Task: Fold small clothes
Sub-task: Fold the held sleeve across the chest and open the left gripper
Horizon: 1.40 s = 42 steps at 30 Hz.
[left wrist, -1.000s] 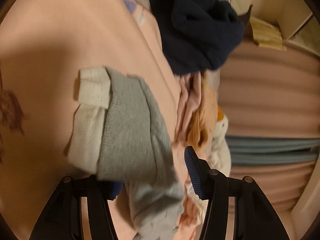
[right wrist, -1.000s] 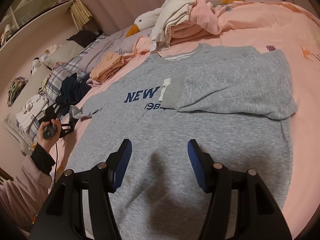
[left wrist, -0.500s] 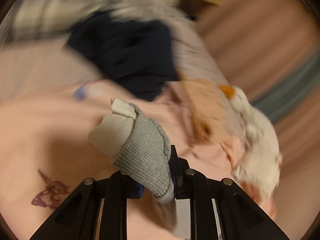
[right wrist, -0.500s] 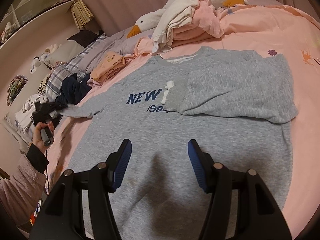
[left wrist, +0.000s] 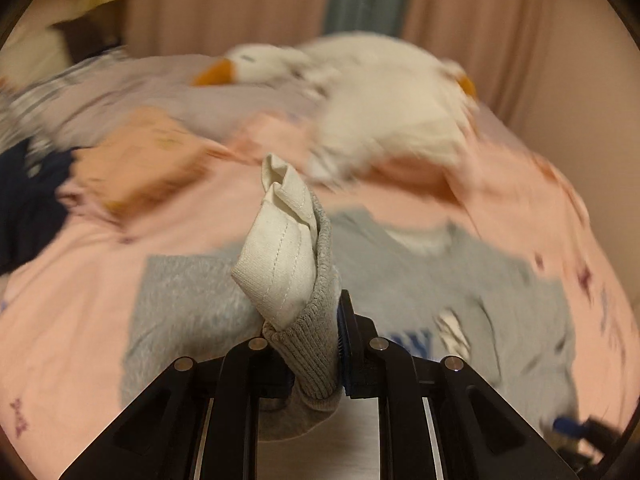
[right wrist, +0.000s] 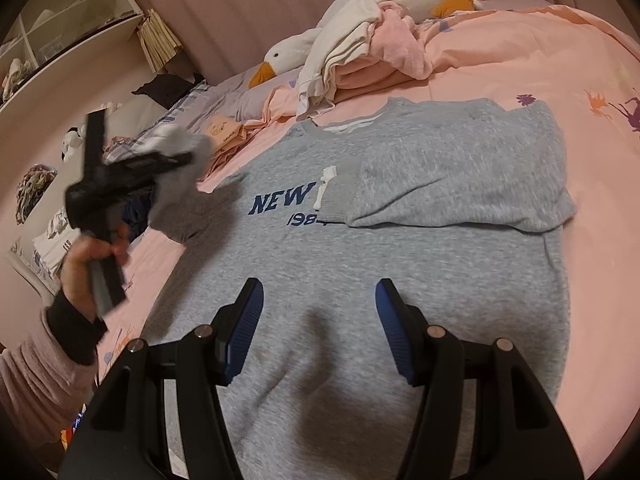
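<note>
Looking along the left gripper (left wrist: 310,354), the fingers, parted a second ago, are now clenched on the grey sleeve cuff (left wrist: 316,320) with its white lining (left wrist: 280,268), lifted over the sweatshirt (left wrist: 192,304); behind it everything smears with motion. That suggests the second sleeve fold has begun.

From the right wrist view, the right gripper (right wrist: 318,328) hangs with fingers released, holding nothing, unmoved above the sweatshirt's lower body (right wrist: 360,264) on the pink bed (right wrist: 540,60). The other sleeve (right wrist: 452,184) already lies folded across the chest. The print reads "NEW" (right wrist: 282,202) over what looks like "198", the rest covered.
</note>
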Each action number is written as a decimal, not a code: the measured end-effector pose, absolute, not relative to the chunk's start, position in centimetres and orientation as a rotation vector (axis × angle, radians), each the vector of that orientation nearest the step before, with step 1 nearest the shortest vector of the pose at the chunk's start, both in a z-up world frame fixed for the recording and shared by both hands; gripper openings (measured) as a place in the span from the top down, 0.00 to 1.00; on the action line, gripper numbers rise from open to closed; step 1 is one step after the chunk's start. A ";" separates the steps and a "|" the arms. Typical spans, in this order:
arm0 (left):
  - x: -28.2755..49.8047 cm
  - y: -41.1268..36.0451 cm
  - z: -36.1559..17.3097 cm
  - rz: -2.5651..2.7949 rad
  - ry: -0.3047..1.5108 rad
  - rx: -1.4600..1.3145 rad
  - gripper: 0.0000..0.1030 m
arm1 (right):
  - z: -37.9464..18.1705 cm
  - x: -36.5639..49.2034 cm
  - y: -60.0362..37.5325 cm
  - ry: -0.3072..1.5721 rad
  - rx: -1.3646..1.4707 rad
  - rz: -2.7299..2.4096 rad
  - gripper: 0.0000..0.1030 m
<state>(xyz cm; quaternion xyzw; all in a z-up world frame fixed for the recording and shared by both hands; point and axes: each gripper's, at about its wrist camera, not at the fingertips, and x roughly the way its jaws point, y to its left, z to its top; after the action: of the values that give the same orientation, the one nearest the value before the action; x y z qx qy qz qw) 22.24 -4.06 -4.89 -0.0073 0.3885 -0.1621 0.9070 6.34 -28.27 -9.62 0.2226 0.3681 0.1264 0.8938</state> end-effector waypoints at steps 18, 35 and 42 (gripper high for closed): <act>19.4 -1.2 -6.3 -0.442 0.892 -0.171 0.45 | -9.1 11.7 -27.0 0.814 0.663 0.408 0.37; 21.2 6.2 -9.7 -0.351 0.948 -0.341 0.44 | -12.5 22.3 -21.8 1.077 0.713 0.291 0.89; 21.6 4.5 -9.9 -0.367 0.958 -0.278 0.44 | -11.8 22.1 -23.2 0.995 0.639 0.217 0.93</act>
<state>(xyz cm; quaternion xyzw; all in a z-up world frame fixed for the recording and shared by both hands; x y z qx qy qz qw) 21.56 4.52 -9.85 -0.1324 0.4566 -0.1750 0.8622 22.06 -23.18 -11.77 0.3004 0.4682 0.1020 0.8247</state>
